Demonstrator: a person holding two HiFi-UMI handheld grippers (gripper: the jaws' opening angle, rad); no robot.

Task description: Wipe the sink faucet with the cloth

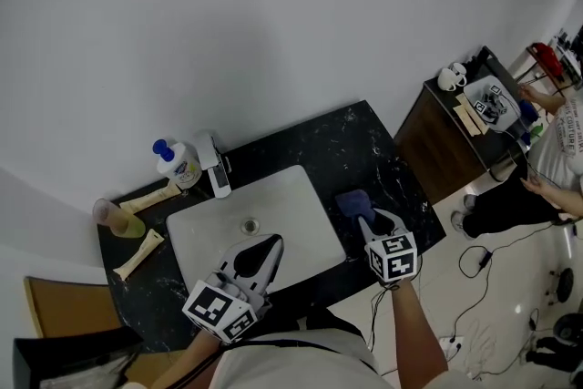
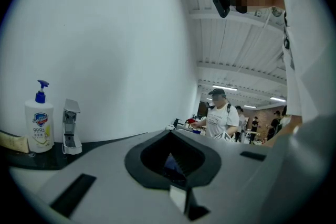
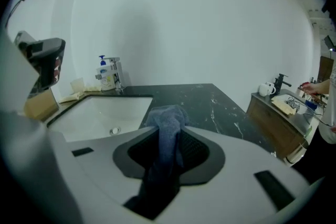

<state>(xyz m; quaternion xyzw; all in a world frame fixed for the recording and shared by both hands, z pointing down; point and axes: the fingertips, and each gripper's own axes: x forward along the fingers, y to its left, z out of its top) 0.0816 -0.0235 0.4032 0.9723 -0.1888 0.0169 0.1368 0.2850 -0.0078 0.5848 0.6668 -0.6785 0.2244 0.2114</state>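
Observation:
A blue cloth (image 1: 352, 202) lies bunched on the black marble counter (image 1: 364, 146), just right of the white sink (image 1: 301, 196). My right gripper (image 1: 370, 220) is over it, and the cloth (image 3: 167, 126) runs up through the gripper (image 3: 167, 113), pinched between the jaws. The chrome faucet (image 1: 212, 163) stands at the sink's far left edge, also seen as the faucet (image 3: 116, 74) and faucet (image 2: 71, 127). My left gripper (image 1: 269, 244) hovers over the basin's near side with jaws together and nothing in them; in its own view the gripper (image 2: 171, 135) points level past the faucet.
A blue-capped soap bottle (image 1: 177, 165) stands beside the faucet. Two wooden-handled items (image 1: 144, 197) and a cup (image 1: 114, 216) lie on the counter's left end. A dark cabinet (image 1: 455, 132) with mugs stands to the right, with a person (image 1: 560, 150) beyond it.

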